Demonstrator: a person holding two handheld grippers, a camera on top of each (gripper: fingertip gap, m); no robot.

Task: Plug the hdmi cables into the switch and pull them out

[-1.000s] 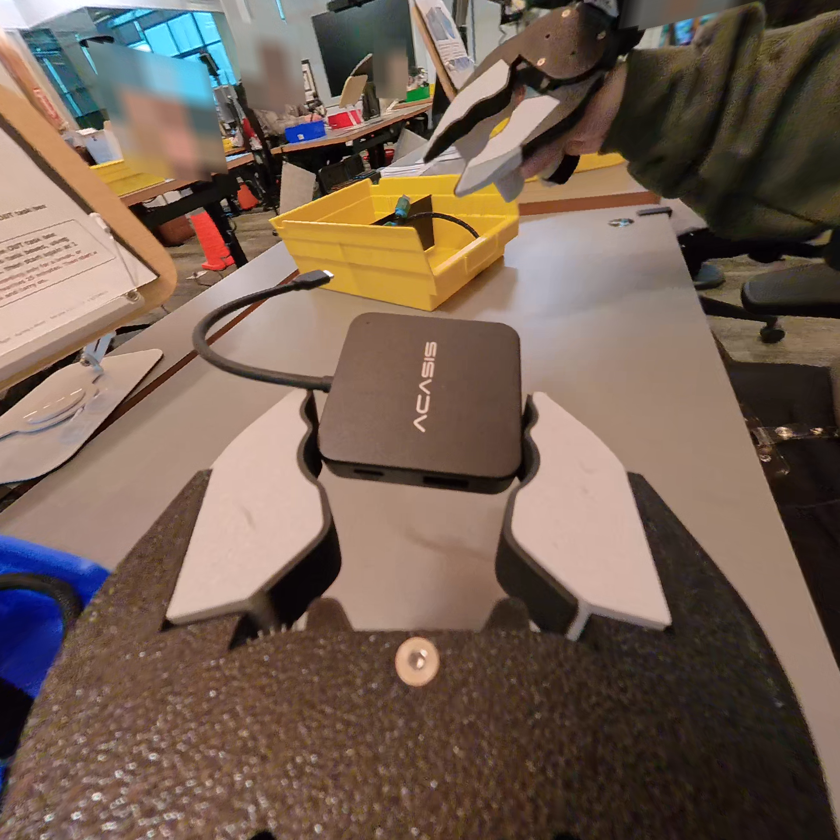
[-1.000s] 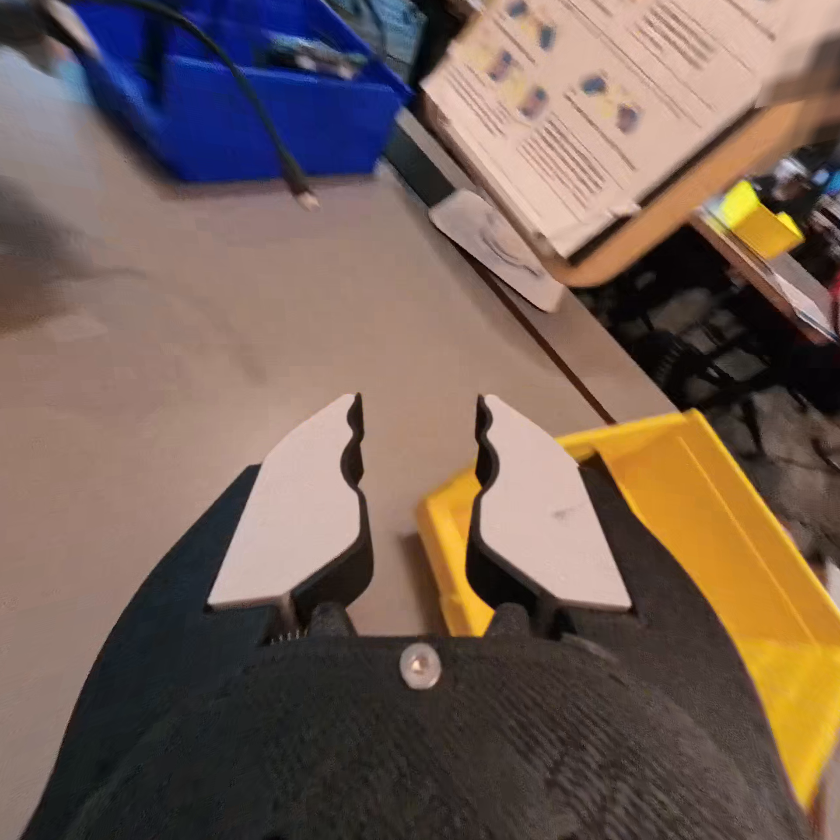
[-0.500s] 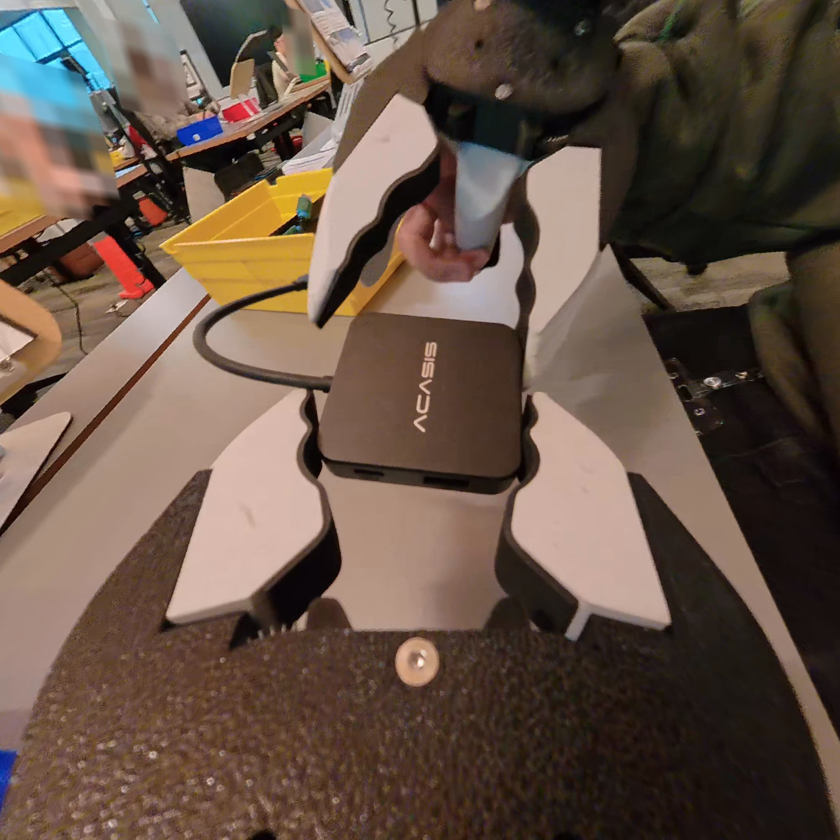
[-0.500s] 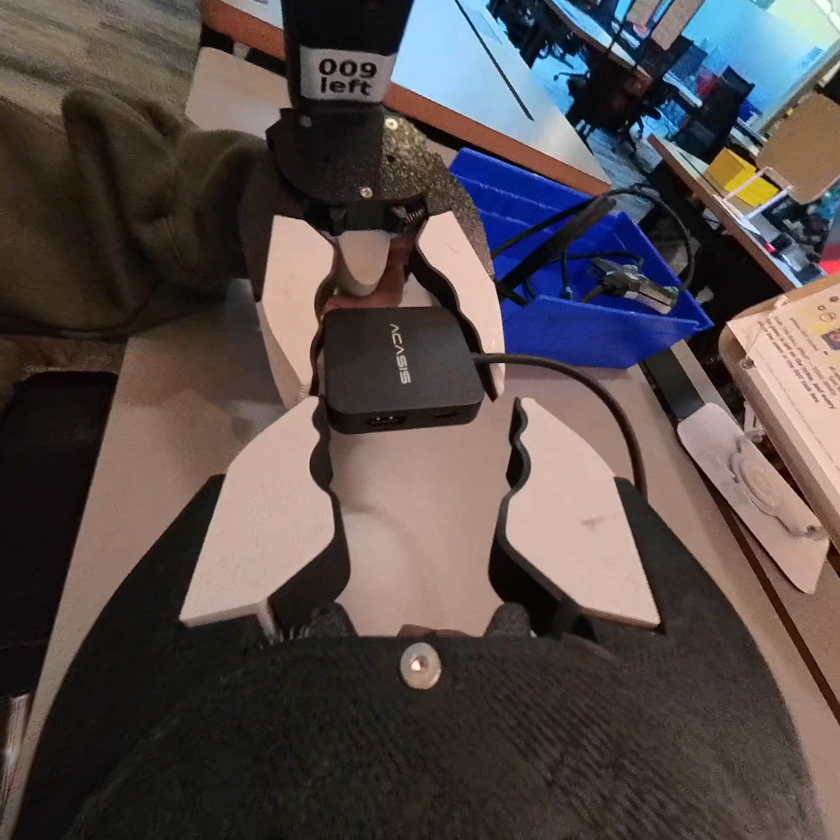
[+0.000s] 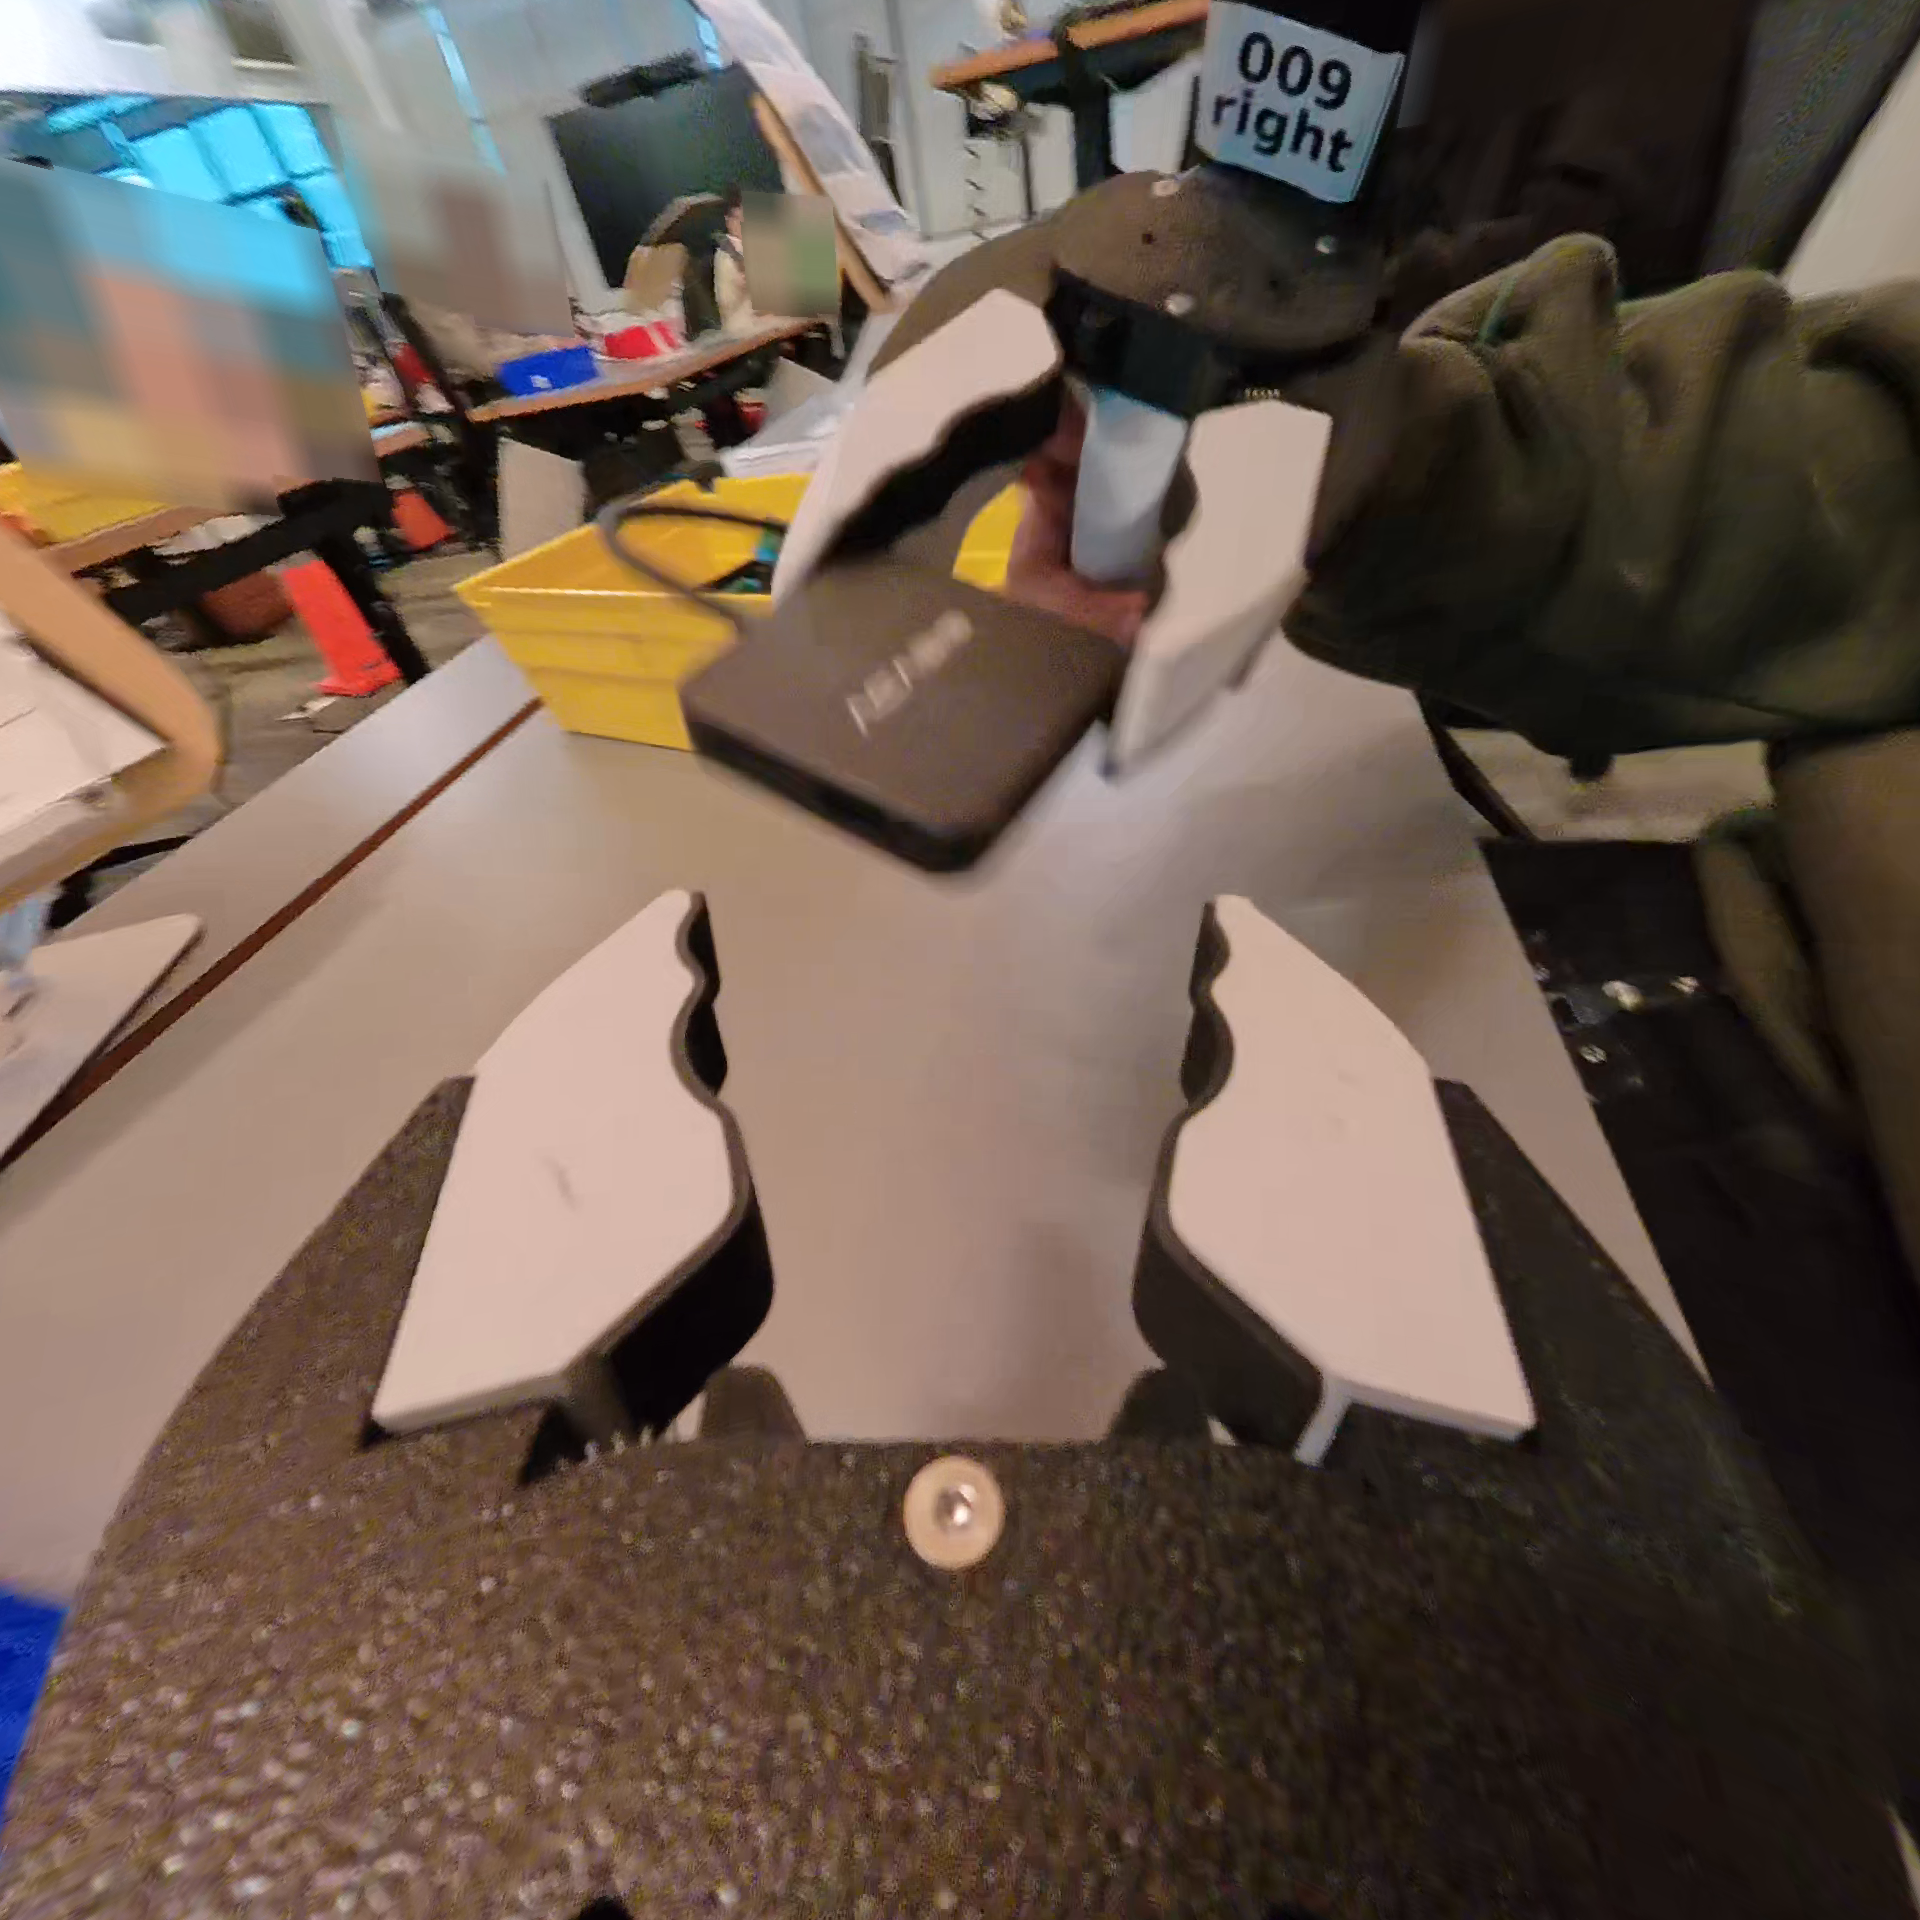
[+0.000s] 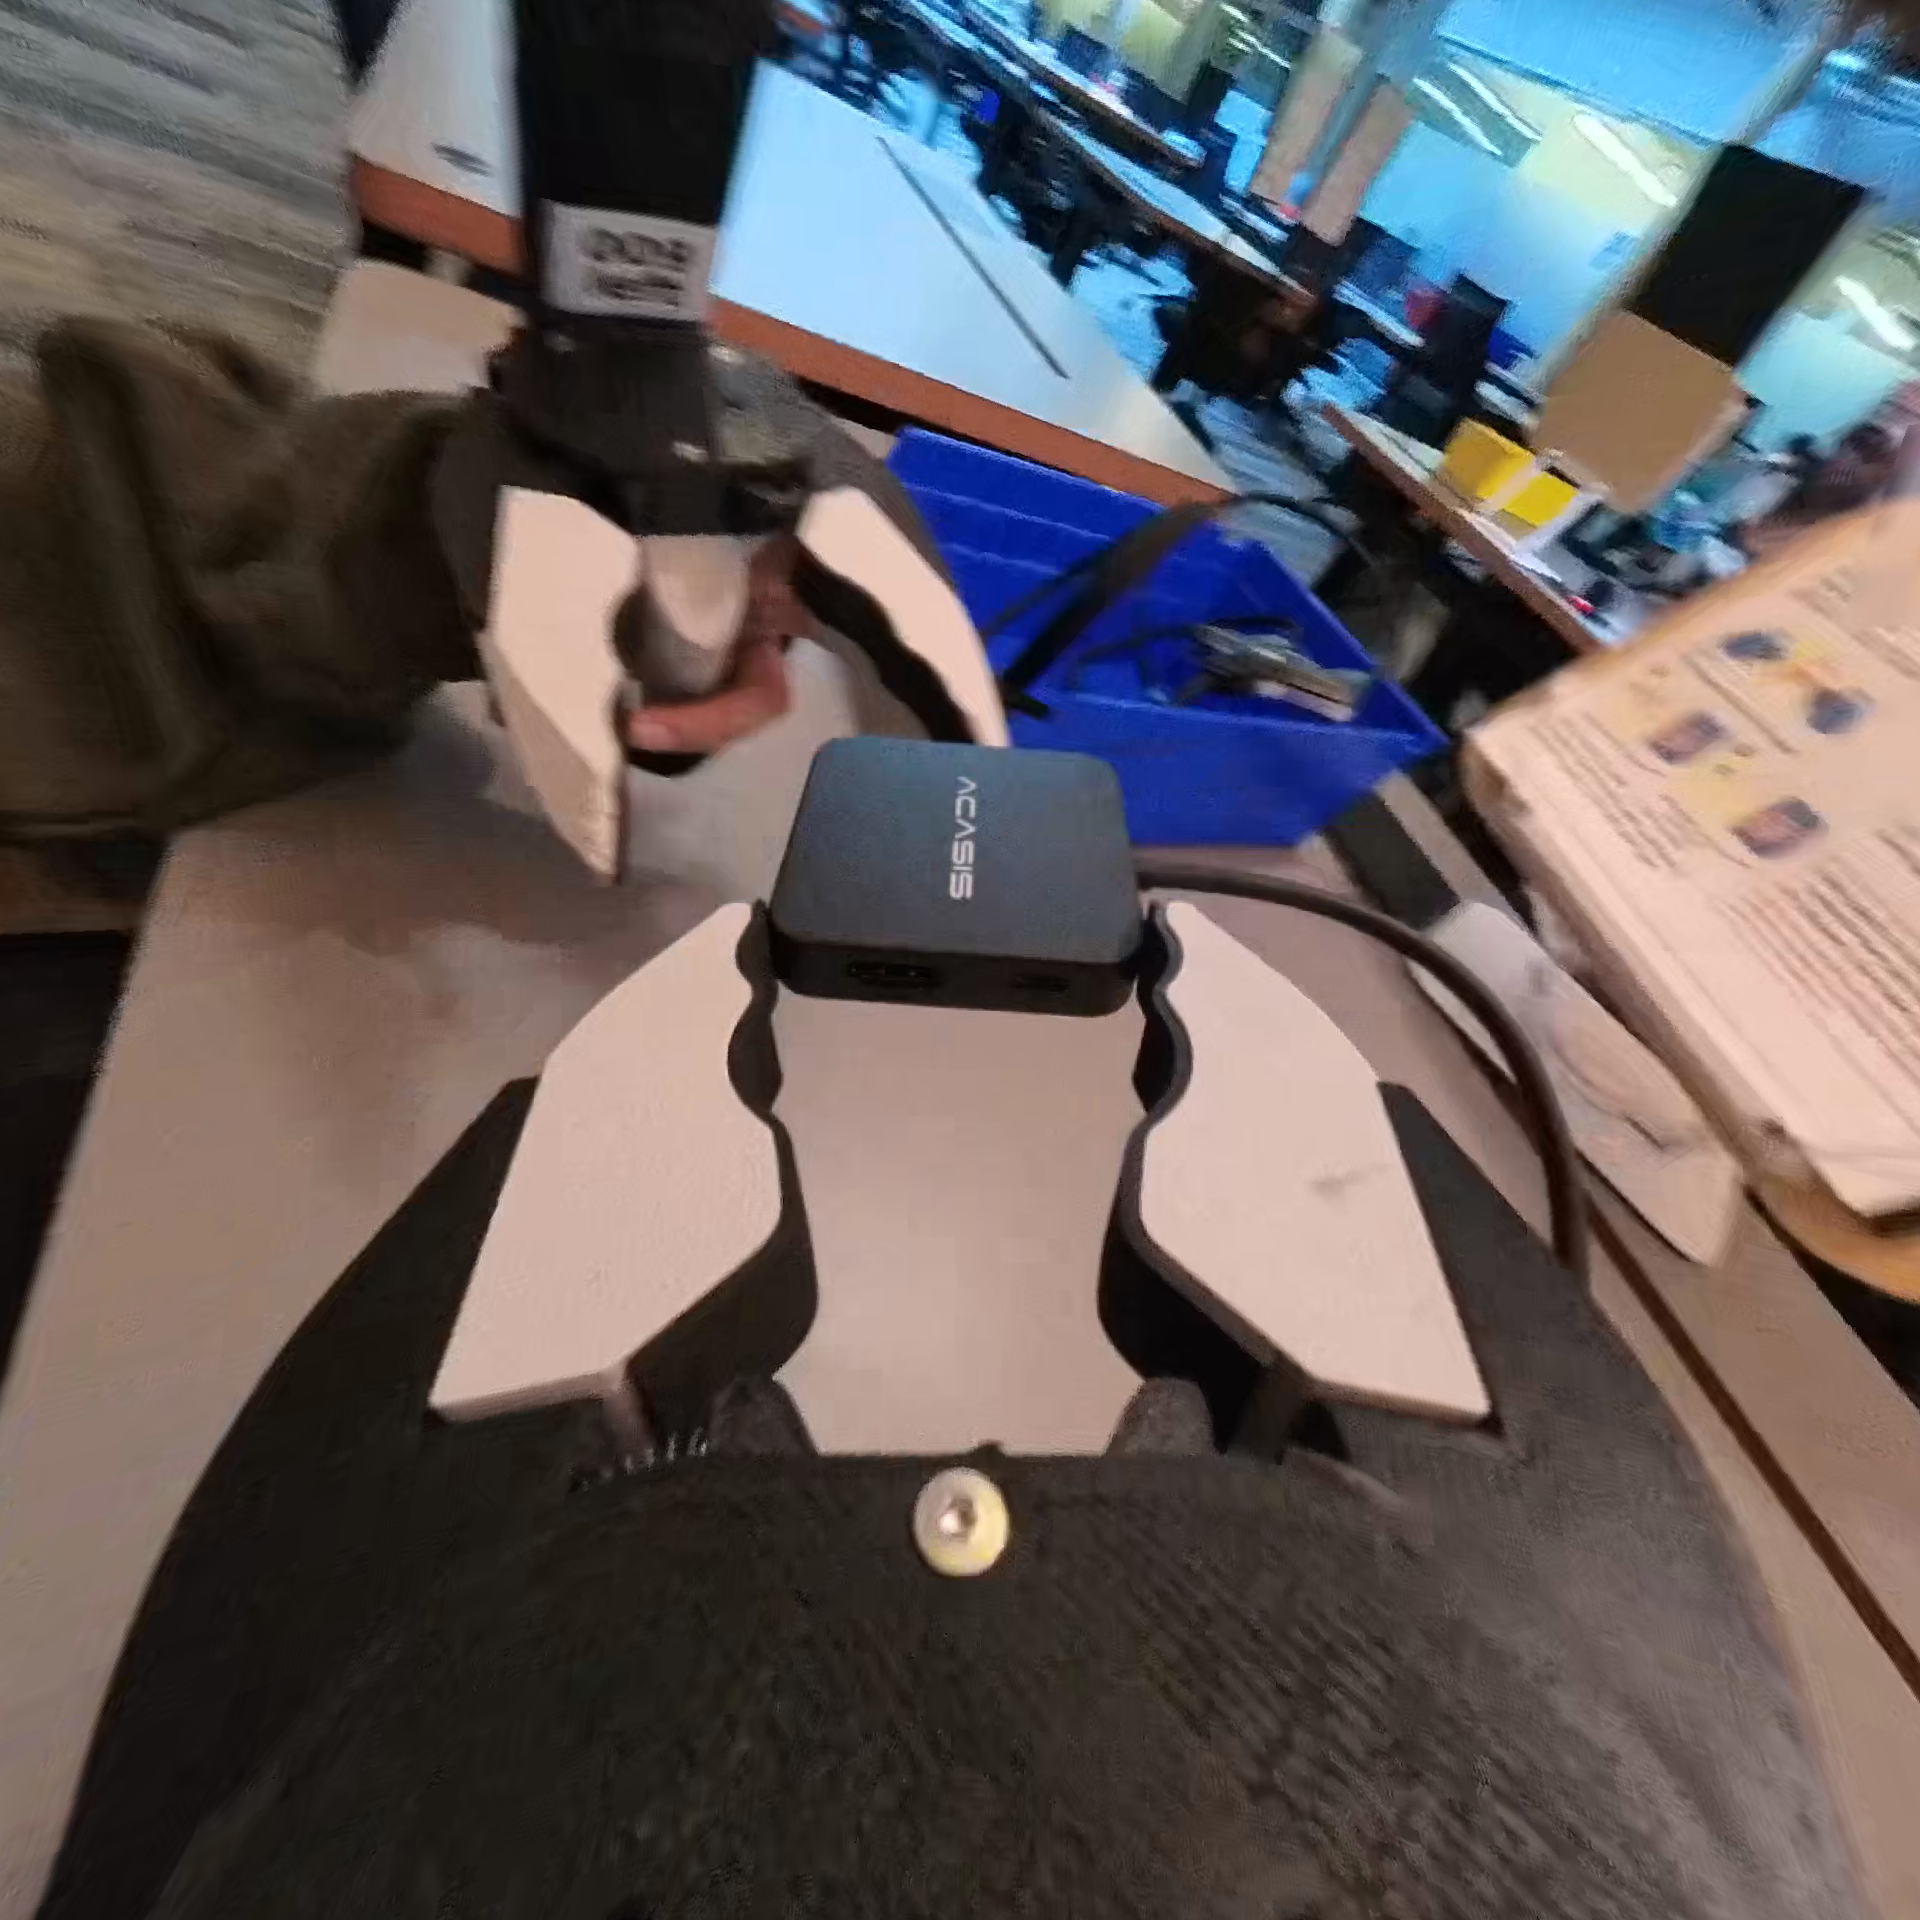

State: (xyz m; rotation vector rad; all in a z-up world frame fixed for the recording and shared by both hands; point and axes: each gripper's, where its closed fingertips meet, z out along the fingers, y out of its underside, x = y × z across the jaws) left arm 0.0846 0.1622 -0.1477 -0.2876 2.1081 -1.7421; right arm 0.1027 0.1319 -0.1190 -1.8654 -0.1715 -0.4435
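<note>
Switch (image 6: 951, 878) gripped by the right gripper (image 6: 954, 930), lifted off the grey bench (image 5: 935, 1039).

It is clamped at its sides between the right gripper's fingertips, tilted in the left wrist view, its black cable (image 6: 1496, 1049) curving off to one side. The right gripper is reached in from a green-sleeved arm (image 5: 1621, 499), fingers angled downward. The left gripper (image 5: 951, 977) is held wide and empty, well apart from the switch, facing it. A yellow bin (image 5: 592, 634) and a blue bin (image 6: 1195, 769) sit on the bench.
</note>
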